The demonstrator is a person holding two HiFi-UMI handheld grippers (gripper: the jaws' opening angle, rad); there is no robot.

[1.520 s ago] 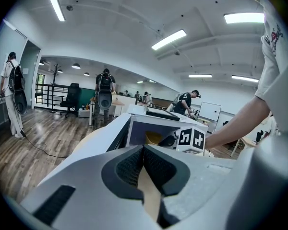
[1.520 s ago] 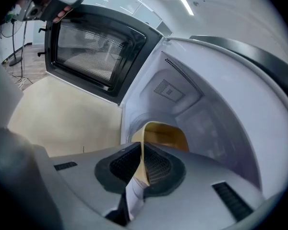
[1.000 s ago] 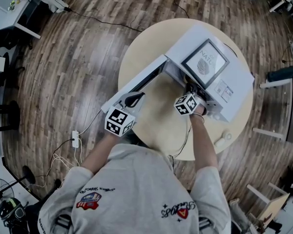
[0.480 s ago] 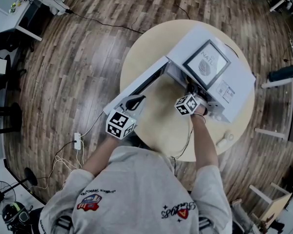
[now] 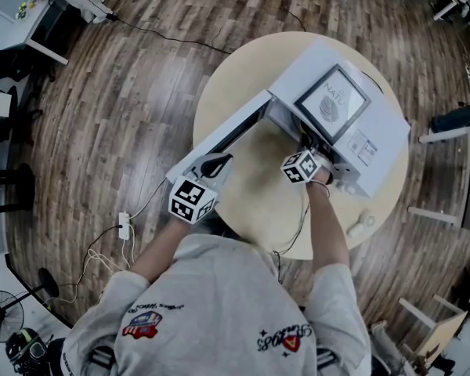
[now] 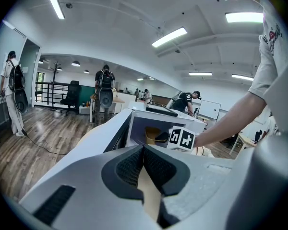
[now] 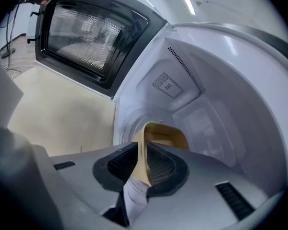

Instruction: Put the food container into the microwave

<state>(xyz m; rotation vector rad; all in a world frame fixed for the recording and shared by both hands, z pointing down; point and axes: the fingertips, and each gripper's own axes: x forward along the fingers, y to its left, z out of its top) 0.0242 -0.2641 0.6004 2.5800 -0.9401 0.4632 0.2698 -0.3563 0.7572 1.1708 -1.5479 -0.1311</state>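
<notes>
Floor: wood planks (image 5: 125,92), open office, round beige worktop (image 5: 258,202) in the middle.
Microwave: white microwave (image 5: 392,131) sits at 2 o'clock on the worktop. Its door (image 5: 227,135) is swung wide toward 8 o'clock, so the cavity is free to load.
Food container: the tan food container (image 7: 165,135) is already inside the cavity, on the floor of it, near the front opening.
Right gripper: right gripper (image 7: 144,157) reaches into the cavity and points downward. The container's near wall stands between its jaws, and holding by the rim lets it be set down flat.
Right jaws: they have just been opening. The pads look to be against the thin wall with no clear gap, so my read is that the release is only starting.
Left gripper: left gripper (image 6: 144,159) is at 7 o'clock, at the outer end of the open door. Its jaws are together with nothing between them. It is probably parked there to keep the door open or to be ready to shut it, but I can't tell if it touches the door.
Writing: dark framed panel (image 5: 331,102) on the microwave top reads "NATU…", the rest is too small. Control-panel print is unreadable.
Shirt: two printed logos, the lettering is too blurred to trust.
Markers: black-and-white squares on both gripper cubes, no text.
</notes>
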